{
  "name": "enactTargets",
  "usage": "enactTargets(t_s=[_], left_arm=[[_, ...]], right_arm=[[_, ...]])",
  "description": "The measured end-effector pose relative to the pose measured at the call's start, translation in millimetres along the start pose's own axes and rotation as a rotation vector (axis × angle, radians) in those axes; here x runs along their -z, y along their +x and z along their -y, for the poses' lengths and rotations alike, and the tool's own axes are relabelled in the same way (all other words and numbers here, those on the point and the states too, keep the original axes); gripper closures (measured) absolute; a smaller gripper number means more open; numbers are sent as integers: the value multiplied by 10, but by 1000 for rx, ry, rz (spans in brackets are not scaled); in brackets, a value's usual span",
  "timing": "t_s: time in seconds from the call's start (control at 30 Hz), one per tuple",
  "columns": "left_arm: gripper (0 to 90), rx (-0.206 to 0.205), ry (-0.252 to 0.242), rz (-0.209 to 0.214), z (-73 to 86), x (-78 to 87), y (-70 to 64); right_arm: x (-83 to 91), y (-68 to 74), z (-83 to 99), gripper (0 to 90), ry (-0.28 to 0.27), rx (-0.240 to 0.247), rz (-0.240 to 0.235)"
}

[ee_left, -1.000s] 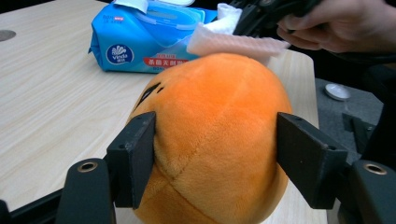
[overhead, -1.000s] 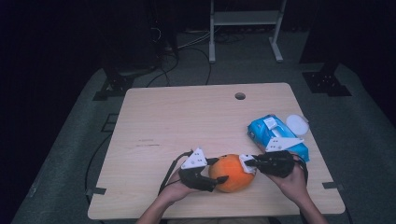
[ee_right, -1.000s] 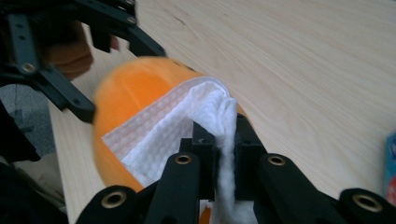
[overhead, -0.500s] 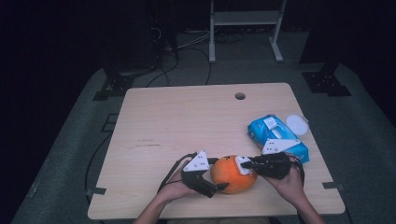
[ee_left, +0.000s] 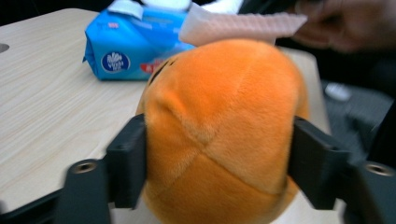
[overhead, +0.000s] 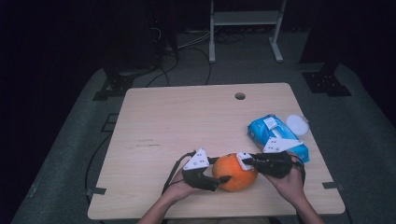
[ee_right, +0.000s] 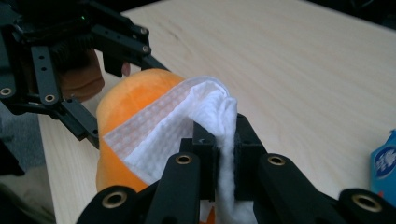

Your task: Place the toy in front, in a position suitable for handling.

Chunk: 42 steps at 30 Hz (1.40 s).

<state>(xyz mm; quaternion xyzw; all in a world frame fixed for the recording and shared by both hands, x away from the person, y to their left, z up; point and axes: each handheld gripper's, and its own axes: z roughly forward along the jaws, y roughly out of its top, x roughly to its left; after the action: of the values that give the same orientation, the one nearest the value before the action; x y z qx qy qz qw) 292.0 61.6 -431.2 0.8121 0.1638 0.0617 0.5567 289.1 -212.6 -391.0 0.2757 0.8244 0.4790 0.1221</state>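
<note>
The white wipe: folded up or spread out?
Spread: the wipe drapes across the orange plush ball, one end pinched in the right gripper.

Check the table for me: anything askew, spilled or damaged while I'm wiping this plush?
Nothing stands out. The orange plush ball sits clamped in the left gripper, the right gripper pinches a white wipe against it, and the blue wipes pack lies intact with its round lid beside it.
</note>
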Motion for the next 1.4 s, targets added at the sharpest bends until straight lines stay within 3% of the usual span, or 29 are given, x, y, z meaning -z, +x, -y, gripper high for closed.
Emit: enactTargets(t_s=[0.03,0.13,0.27,0.4,0.5,0.57,0.67,0.7,0.77,0.87,0.9,0.93,1.0,1.03,1.13,1.17,1.2,1.33,1.37,1.4], left_arm=[[346,7,-9,-6,-50,28,-21],[348,-12,5,-48,-181,111,-81],[348,-10,27,-76,-224,156,-92],[349,35,48,-113,-238,193,-54],[347,30,59,-114,-233,180,-65],[301,36,69,-87,-175,129,-48],[255,23,62,-71,-169,120,-41],[194,11,52,-54,-165,125,-26],[174,1,30,-44,-148,138,11],[94,30,29,-44,-78,126,102],[97,58,39,-24,-30,97,133],[107,58,39,-24,-30,97,133],[139,49,37,-1,-35,87,94],[145,21,55,18,-69,98,59],[178,-3,30,38,-93,115,24],[178,-15,28,20,-88,99,16],[95,-34,50,-23,-53,35,22],[34,-14,53,-24,35,-68,35],[63,-32,53,-25,44,-69,22],[195,-41,47,-43,12,-33,3]], right_arm=[[60,25,-45,821,-43,1,-10],[103,92,-106,821,-83,12,-11],[104,174,-155,821,-103,35,-12],[49,276,-197,820,-89,66,-15],[-15,269,-176,819,-69,67,-7],[-125,193,-90,819,-17,51,-5],[-163,117,-28,818,-14,9,-34],[-145,76,-16,818,-11,-8,-34],[-139,65,-11,818,-10,-10,-32],[-127,24,19,818,-9,-26,-36],[-122,-6,31,817,-11,-35,-36],[-122,-6,31,817,-11,-35,-36],[-125,-28,40,816,-12,-43,-35],[-126,-34,44,816,-13,-47,-34],[-114,-102,72,815,-12,-74,-20],[-114,-102,72,815,-12,-74,-20],[-119,-118,81,815,-17,-88,-27],[-134,-95,69,814,-15,-81,-30],[-138,-87,67,814,-13,-78,-28],[-124,-68,62,817,-14,-70,-15]])
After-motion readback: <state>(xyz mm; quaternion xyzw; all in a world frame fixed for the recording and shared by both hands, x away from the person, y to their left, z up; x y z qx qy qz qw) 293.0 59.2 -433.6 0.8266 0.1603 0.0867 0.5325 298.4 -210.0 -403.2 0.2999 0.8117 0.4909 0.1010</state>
